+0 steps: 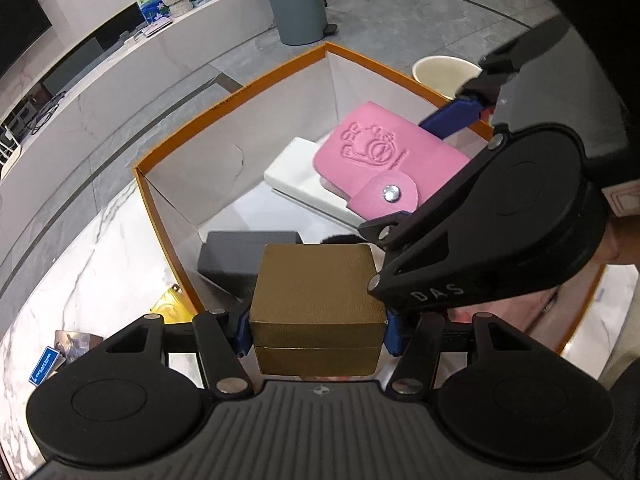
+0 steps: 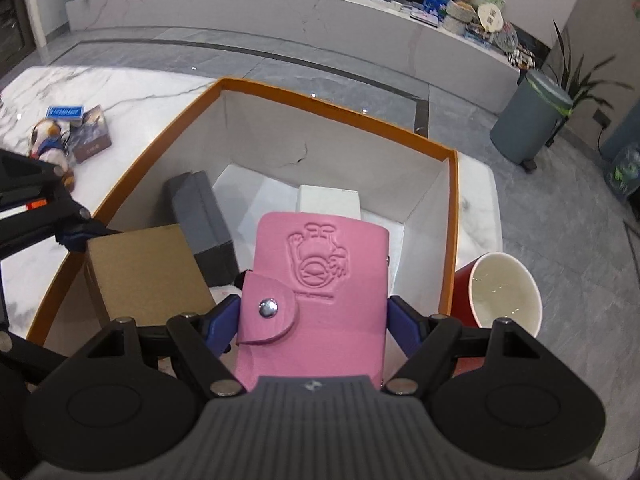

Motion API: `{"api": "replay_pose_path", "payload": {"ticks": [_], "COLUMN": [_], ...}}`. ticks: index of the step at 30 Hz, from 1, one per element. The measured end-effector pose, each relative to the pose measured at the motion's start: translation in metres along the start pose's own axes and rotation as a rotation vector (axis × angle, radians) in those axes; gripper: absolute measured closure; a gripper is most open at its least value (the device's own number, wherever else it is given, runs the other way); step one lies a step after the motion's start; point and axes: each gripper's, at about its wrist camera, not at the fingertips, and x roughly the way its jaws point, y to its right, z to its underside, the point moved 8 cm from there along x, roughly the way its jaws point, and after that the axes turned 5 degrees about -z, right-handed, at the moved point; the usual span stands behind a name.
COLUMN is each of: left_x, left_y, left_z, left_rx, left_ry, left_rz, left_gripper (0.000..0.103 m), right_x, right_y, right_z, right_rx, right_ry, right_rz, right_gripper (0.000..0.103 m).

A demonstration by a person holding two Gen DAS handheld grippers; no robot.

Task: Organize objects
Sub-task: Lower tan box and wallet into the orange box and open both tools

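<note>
Two grippers are in our hands, each clamped on one thing above one orange-rimmed box [image 2: 454, 216] standing on the marble table [image 2: 120, 84].

At the far left of the right wrist view we count three loose items on the table: one blue card [image 2: 66, 112], one small dark booklet [image 2: 92, 132] and one plush toy [image 2: 50, 140], close together and well apart from the box.

Next comes our left gripper [image 1: 318, 330], its blue pads [image 1: 242, 330] pressed against both sides of one gold box [image 1: 316, 300], which hangs over the near left part of the orange-rimmed box. Inside, on the white floor, we count two things already lying: one grey case [image 2: 204, 224] along the left wall and one white slab [image 2: 328, 198] further in, towards the far wall.

Further right, our right gripper [image 2: 314, 320] grips one pink card wallet [image 2: 320, 276] by its long edges, snap flap facing up, held over the white slab.

Beyond the right wall of the box stands one red cup [image 2: 504, 292], white inside, just beside the rim. On the floor further off stands one grey bin [image 2: 528, 120].
</note>
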Motion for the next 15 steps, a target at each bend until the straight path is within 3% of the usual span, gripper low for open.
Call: {"api": "replay_pose_path", "payload": {"ticks": [9, 15], "left_x": [0.016, 0.021], "left_y": [-0.023, -0.025], "left_z": [-0.008, -0.007], "left_rx": [-0.088, -0.063], "left_ry": [0.004, 0.028], "left_rz": [-0.021, -0.046], "left_gripper": [0.035, 0.029], "right_x": [0.024, 0.035], "right_y": [0.019, 0.018], "right_z": [-0.004, -0.009], "right_rx": [0.046, 0.031], "right_ry": [-0.010, -0.017], "right_rz": [0.002, 0.025], "right_gripper": [0.024, 0.024]}}
